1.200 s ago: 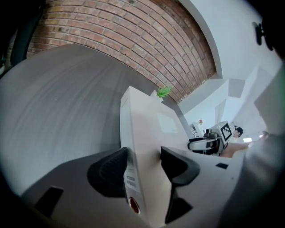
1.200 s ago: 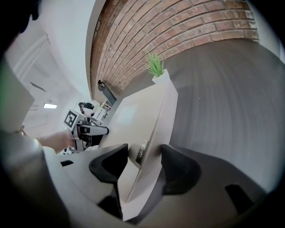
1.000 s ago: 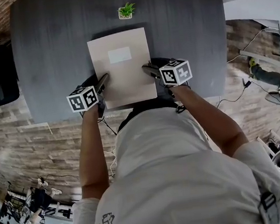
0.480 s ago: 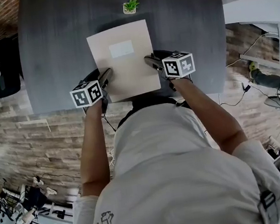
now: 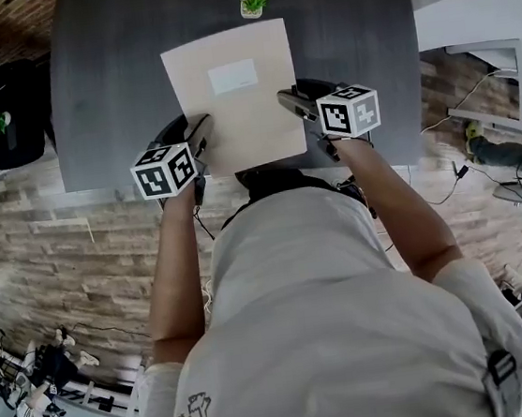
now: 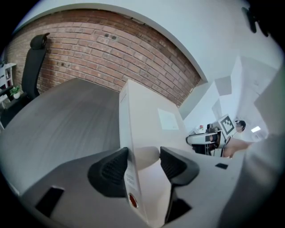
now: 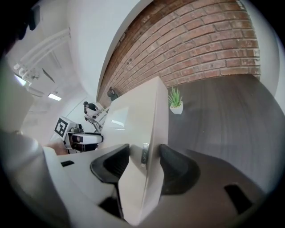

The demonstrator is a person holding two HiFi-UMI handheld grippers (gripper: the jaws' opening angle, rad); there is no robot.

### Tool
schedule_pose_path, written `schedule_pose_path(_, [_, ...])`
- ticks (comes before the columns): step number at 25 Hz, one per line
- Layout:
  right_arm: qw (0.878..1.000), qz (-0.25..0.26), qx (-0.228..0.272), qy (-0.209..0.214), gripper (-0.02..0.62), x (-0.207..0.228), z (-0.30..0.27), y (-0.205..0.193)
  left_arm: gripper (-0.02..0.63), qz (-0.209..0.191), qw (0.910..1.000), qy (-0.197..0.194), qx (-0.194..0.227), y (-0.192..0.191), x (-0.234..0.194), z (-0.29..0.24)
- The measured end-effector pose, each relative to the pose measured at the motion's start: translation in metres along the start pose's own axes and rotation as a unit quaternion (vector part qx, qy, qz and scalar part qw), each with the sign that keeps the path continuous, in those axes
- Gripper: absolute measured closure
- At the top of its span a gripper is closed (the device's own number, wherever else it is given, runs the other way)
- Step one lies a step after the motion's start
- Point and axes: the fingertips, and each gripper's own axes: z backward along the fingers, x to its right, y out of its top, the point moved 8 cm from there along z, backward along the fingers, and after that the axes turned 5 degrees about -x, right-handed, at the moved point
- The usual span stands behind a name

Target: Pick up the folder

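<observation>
The beige folder [image 5: 238, 97] with a white label hangs above the dark grey table [image 5: 105, 90], held by its two long sides. My left gripper [image 5: 197, 137] is shut on its left edge, near the near corner; the pads press both faces of the folder [image 6: 147, 111]. My right gripper [image 5: 292, 105] is shut on the right edge, where the folder [image 7: 133, 113] has a small metal fitting between the pads. Each gripper view shows the other gripper across the folder, the right gripper [image 6: 209, 138] in one and the left gripper [image 7: 82, 139] in the other.
A small potted plant [image 5: 255, 3] stands on the table beyond the folder's far edge, also in the right gripper view as the plant [image 7: 176, 100]. A black office chair [image 5: 5, 121] is left of the table. White furniture [image 5: 472, 7] is at the right. A brick wall [image 6: 111, 49] lies behind.
Both grippers have risen with the folder between them. The folder has left the table top and now looks larger and higher in the head view.
</observation>
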Motion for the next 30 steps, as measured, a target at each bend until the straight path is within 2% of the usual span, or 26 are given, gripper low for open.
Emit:
schedule_pose_path(6, [0.999,0.033,0.025,-0.004,0.374,-0.031,0.027,-0.002,0.364,-0.023,0.9992,0.007,0.031,-0.003,0.019,0.035])
schedule_pose_path(18, [0.997,0.043,0.070,-0.011,0.377,-0.073,0.060,-0.016,0.364,-0.071,0.9939,0.022,0.082,-0.005,0.046,0.088])
schedule_pose_path(30, [0.993,0.054,0.101,-0.008,0.377,-0.088,0.100,-0.030,0.364,-0.097,0.9886,0.029,0.111,-0.013,0.084,0.113])
